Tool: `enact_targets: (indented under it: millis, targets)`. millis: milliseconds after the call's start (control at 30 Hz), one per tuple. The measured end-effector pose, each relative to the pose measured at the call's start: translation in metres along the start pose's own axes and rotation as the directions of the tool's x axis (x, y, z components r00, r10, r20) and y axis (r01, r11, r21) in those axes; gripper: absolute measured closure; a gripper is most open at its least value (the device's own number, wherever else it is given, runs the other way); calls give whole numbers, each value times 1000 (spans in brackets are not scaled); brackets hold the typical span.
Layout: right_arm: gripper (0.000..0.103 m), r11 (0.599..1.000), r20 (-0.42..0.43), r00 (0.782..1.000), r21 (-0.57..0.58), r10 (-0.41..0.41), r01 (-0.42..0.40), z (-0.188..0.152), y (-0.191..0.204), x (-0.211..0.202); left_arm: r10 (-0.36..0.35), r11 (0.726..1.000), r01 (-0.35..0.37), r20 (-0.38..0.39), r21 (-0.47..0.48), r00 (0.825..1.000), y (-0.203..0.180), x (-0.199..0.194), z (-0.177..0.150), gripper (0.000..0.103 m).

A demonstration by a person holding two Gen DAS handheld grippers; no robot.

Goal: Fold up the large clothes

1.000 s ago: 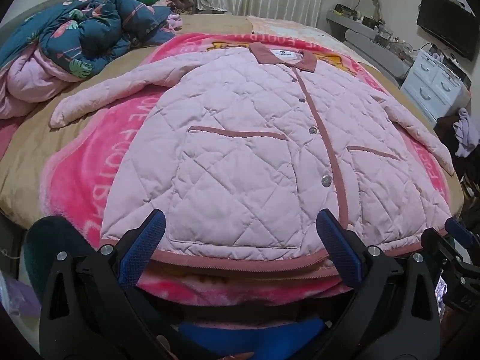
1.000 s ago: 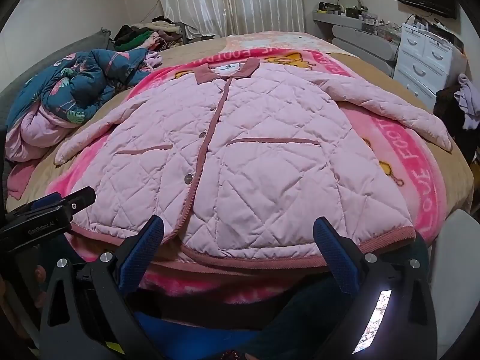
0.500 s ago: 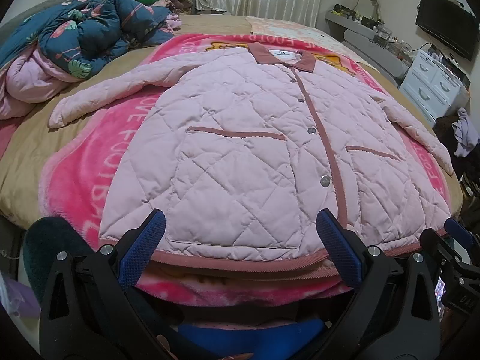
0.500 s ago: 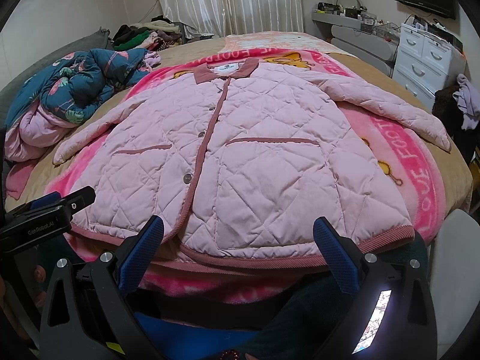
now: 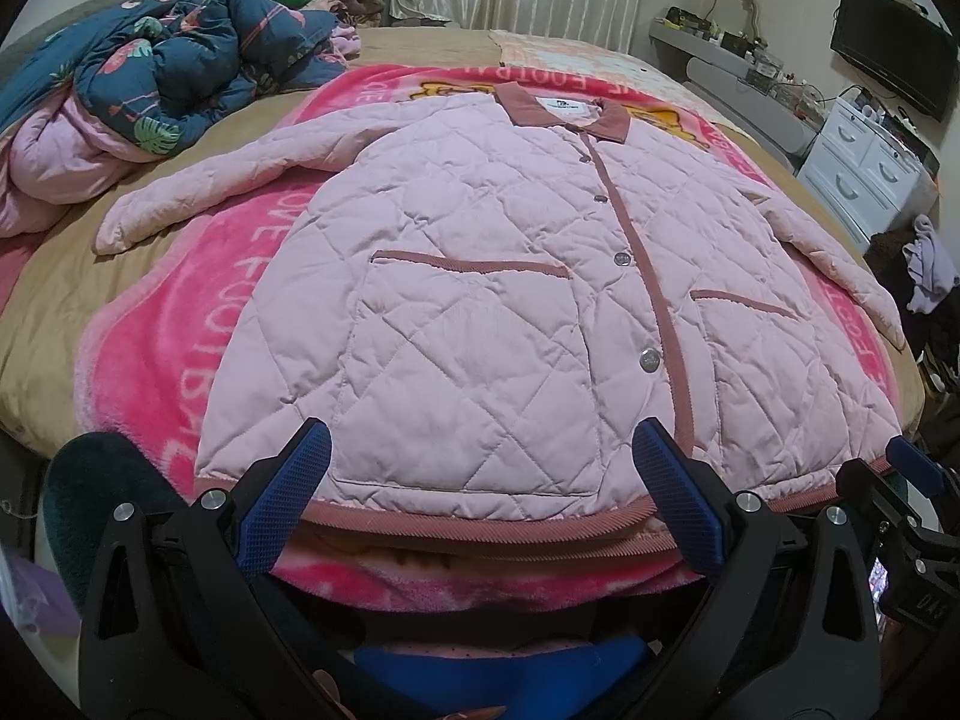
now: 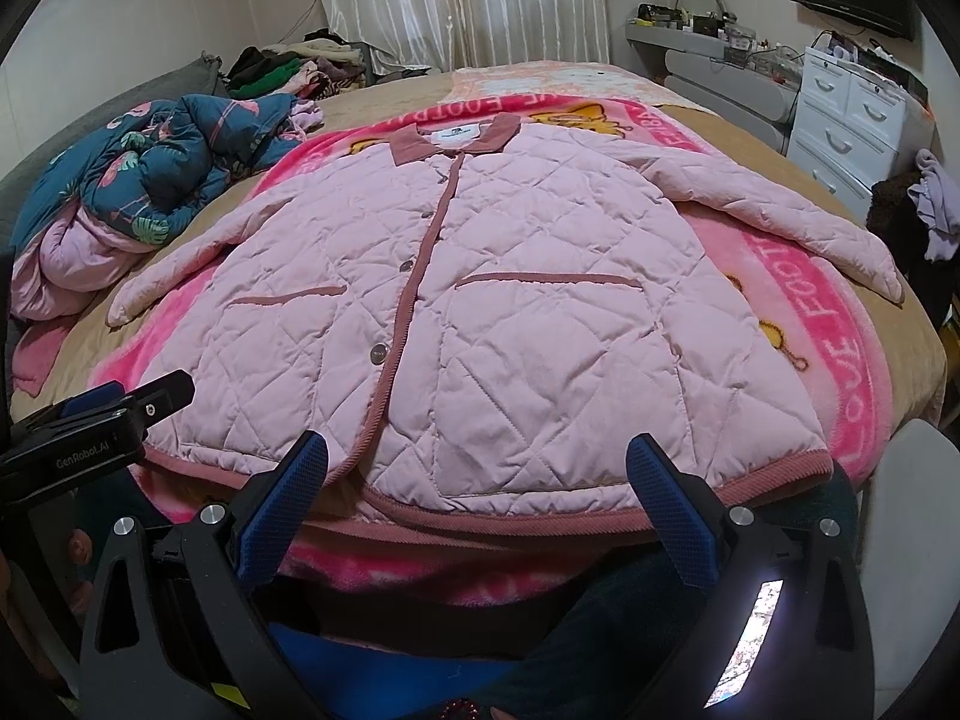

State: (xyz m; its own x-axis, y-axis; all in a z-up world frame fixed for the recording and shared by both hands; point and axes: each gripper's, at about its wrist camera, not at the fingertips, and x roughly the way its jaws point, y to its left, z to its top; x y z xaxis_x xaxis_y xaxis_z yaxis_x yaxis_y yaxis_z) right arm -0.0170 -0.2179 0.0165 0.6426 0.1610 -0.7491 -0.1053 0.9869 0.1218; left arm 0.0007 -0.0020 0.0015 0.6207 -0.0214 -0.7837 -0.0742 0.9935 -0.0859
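- Left wrist view: pink quilted jacket [image 5: 480, 276] lies face up, buttoned, spread flat on a hot-pink printed blanket [image 5: 180, 324] over the bed [image 5: 54, 300]; collar at the far end, hem nearest the camera
- Left gripper [image 5: 480, 498] spread wide, nothing between the blue finger pads [image 5: 285, 498]; the pads overlap the hem in the picture, but contact cannot be judged from this angle
- Jacket's sleeve on the picture's left fully visible, angled out over the blanket and bed cover; the opposite sleeve runs toward the bed edge, cuff visible near the rim of the fisheye
- Hem corner at picture right partly hidden by the right gripper [image 5: 912, 468], of which only one blue-tipped finger and black body show; its opening cannot be read here
- Blanket lettering partly covered by the jacket, only fragments legible
- Rumpled dark floral quilt [image 5: 174, 66] at far left, cut by the frame; white drawers [image 5: 864, 156] and wall TV [image 5: 894, 66] at right
- Right wrist view: same jacket [image 6: 498, 312], hem near the camera, both sleeves out to the sides, both pocket openings visible
- Right gripper [image 6: 477, 498] parted wide and empty, pads [image 6: 672, 504] flanking the hem's middle-right stretch
- Left gripper [image 6: 102, 432] enters at lower left beside the hem corner, seen side-on
- Bright reflective patch low right too blurred to identify
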Motion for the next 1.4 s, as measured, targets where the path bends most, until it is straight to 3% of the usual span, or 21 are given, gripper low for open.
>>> enact_targets:
  millis: [900,1167,1400]
  targets:
    - [4,1000,-19,1000,-12,-9,9,3,2,8,-21,1000,21,-20,2,1000,-2,14,4,9]
    - [4,1000,-2,1000,-19,-25,25,40,-11,17,-29,999,30,-30,27,999,-10,30,28,9]
    - [4,999,30,999,-20,-45,46,86,-31,28,-56,998,57,-32,24,998,-21,52,71,9]
